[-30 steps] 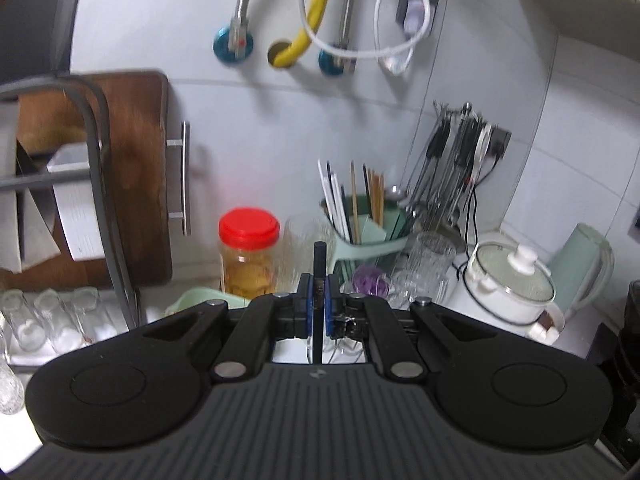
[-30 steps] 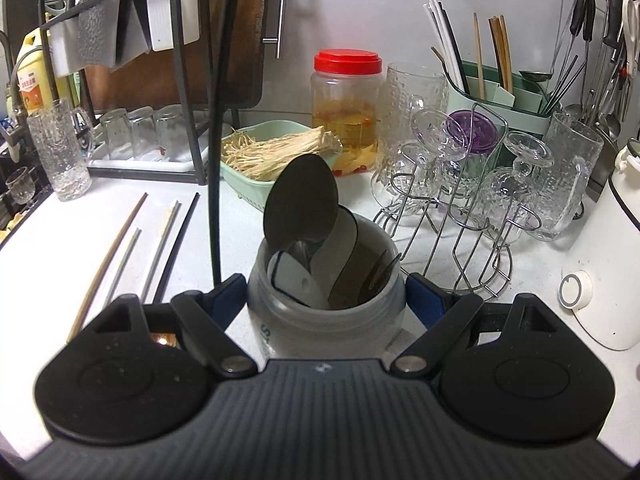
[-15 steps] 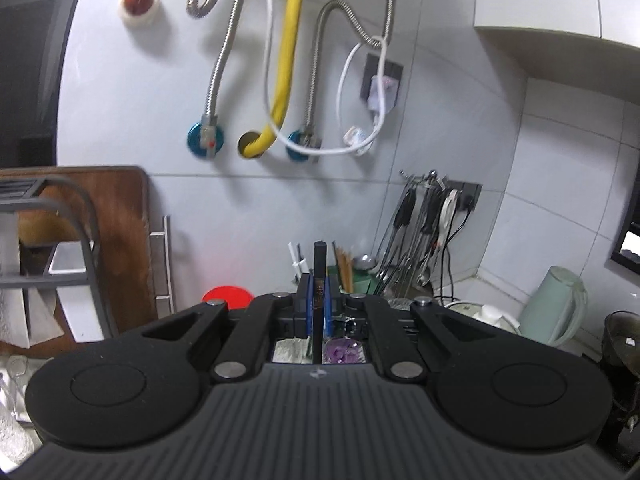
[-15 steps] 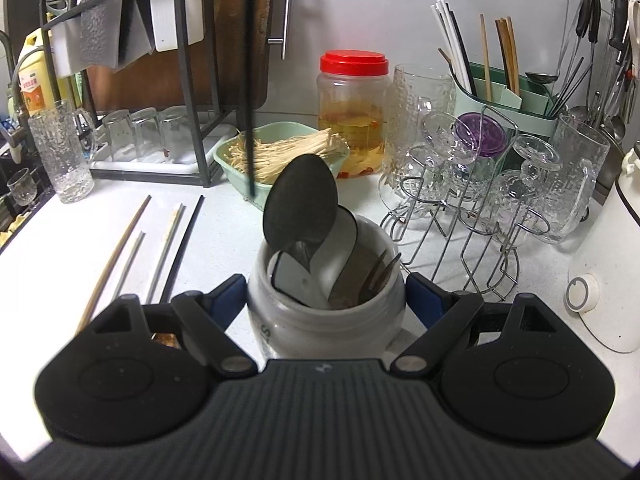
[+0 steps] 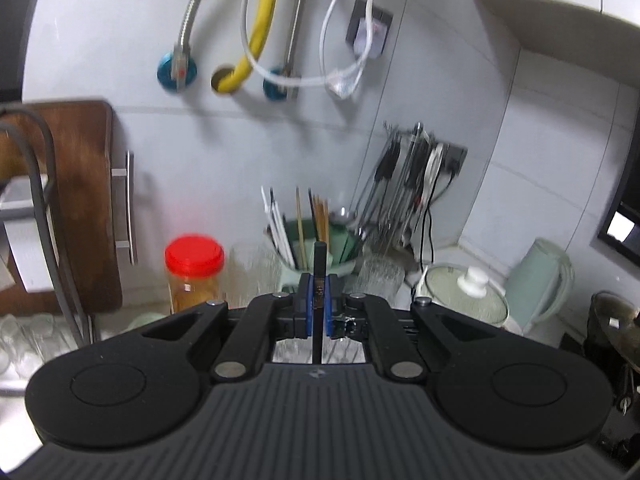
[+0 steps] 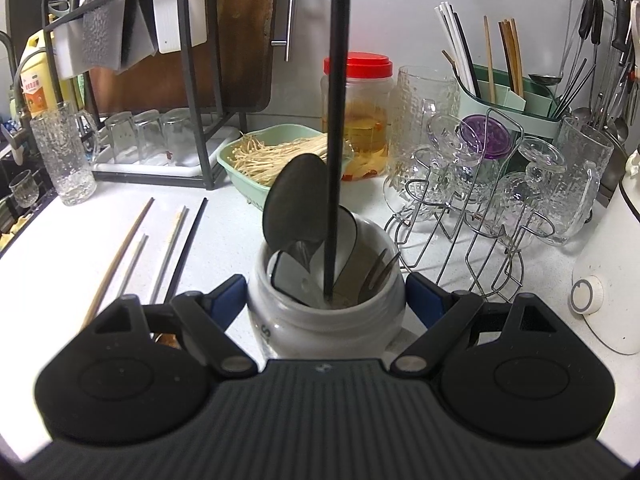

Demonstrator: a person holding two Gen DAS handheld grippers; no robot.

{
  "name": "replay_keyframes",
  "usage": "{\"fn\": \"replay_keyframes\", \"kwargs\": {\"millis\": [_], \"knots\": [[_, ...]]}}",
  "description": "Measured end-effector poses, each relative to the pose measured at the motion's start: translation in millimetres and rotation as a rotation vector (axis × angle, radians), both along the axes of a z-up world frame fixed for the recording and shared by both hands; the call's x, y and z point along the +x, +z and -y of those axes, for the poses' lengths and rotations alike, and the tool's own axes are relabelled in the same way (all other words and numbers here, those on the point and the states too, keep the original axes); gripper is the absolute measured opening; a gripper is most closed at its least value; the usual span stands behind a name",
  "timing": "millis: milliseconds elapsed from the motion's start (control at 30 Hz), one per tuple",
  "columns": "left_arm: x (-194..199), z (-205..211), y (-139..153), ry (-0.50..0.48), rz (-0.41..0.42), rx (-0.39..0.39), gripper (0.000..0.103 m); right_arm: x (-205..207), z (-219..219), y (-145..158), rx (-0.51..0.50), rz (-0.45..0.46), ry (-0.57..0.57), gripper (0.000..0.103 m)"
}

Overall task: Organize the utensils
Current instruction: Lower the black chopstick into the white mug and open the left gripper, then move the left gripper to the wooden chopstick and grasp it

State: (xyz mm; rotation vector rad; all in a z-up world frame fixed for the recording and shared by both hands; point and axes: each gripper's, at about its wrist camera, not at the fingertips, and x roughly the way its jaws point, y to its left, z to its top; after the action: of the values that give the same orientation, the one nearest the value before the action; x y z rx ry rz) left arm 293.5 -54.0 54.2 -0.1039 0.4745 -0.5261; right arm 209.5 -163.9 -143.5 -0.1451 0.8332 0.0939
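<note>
round glazed white jar (image 6: 324, 316) | slim black chopstick (image 6: 335, 120) upright inside

Left wrist view: raised, faced toward tiled wall. Right wrist view: angled down, close over counter. Shared: red-lidded clear plastic jar (image 5: 195, 276) (image 6: 357, 116), green chopstick caddy (image 5: 320, 248) (image 6: 516, 108).

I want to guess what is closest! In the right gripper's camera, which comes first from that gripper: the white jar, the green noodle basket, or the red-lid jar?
1. white jar, between the right gripper fingers.
2. green noodle basket, behind it, slightly left.
3. red-lid jar, farthest, by the wall.
</note>
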Motion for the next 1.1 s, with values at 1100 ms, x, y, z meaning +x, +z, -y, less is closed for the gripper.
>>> {"fn": "replay_keyframes", "kwargs": {"millis": [1100], "knots": [[35.3,-0.6,-6.4,-0.102,-0.335,0.146,0.031,0.3,-0.1,0.5,-0.001,0.0,0.004,0.088]]}}
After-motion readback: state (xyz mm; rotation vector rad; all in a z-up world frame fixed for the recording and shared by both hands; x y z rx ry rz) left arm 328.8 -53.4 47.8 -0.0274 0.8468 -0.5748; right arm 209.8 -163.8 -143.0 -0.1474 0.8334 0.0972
